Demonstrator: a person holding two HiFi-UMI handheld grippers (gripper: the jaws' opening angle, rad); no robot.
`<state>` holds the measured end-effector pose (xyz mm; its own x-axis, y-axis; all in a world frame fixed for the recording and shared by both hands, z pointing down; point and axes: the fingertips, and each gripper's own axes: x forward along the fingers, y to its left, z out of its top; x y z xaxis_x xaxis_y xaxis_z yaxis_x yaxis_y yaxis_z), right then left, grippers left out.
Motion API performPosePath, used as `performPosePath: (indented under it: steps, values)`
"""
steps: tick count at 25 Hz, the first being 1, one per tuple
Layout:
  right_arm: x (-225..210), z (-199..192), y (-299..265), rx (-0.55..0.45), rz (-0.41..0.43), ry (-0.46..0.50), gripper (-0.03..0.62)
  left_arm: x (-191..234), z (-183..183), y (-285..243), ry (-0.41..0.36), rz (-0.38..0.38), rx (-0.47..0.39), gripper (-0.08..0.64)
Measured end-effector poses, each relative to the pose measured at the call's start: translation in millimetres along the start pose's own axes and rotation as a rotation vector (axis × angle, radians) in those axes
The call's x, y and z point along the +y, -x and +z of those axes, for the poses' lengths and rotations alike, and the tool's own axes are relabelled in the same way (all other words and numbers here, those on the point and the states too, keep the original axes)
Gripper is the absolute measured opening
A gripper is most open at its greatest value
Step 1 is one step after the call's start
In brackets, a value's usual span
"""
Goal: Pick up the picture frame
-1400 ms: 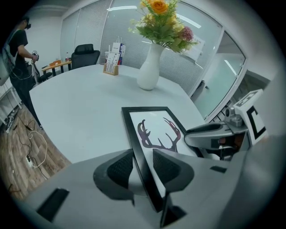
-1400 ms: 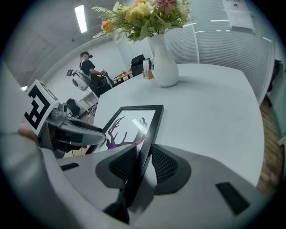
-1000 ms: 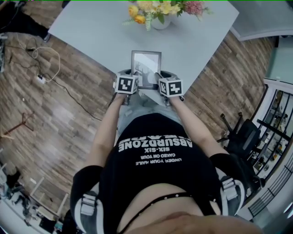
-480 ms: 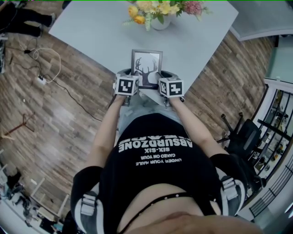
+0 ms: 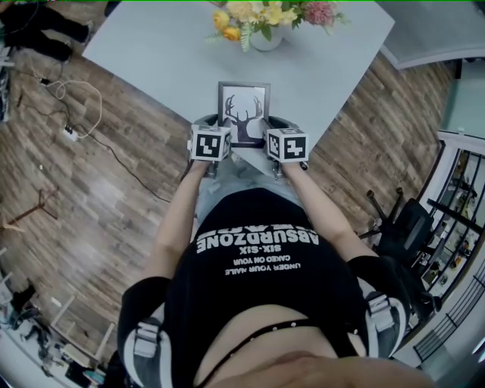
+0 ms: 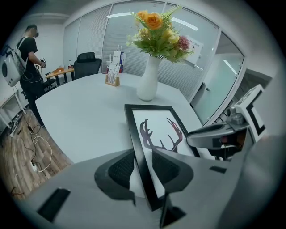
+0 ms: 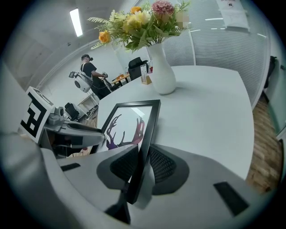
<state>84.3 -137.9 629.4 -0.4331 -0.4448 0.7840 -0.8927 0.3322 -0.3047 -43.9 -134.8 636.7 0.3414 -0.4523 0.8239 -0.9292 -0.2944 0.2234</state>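
Note:
The picture frame (image 5: 243, 114) is black with a deer-antler print and stands tilted up at the near edge of the pale table (image 5: 151, 53). My left gripper (image 5: 217, 123) is shut on its left edge; in the left gripper view (image 6: 143, 167) the black rail (image 6: 134, 134) runs between the ribbed pads. My right gripper (image 5: 274, 124) is on the right edge, its jaws closing; in the right gripper view (image 7: 142, 165) both pads meet the frame's rail (image 7: 149, 125).
A white vase of flowers (image 5: 265, 23) stands on the table just behind the frame. Wooden floor with cables (image 5: 72, 106) lies to the left. Far off in the left gripper view are a person (image 6: 27, 58), a black chair (image 6: 87, 62) and a small stand (image 6: 113, 74).
The frame's top has tipped up toward me, so the glare on the glass has given way to the deer print. Both grippers stay on its side edges.

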Motion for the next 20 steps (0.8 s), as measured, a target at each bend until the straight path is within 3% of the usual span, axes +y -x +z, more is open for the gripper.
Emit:
performPosePath:
  steps: [6,20]
  values:
    - [1.1,5.0,6.9,-0.018,0.008,-0.018,0.093,-2.1,7.0,6.7,0.003,-0.011,-0.028,0.135]
    - [21.5,29.4,41.1,-0.114,0.023,0.038,0.092,-9.1,26.1,47.1,-0.015,-0.001,-0.091,0.135]
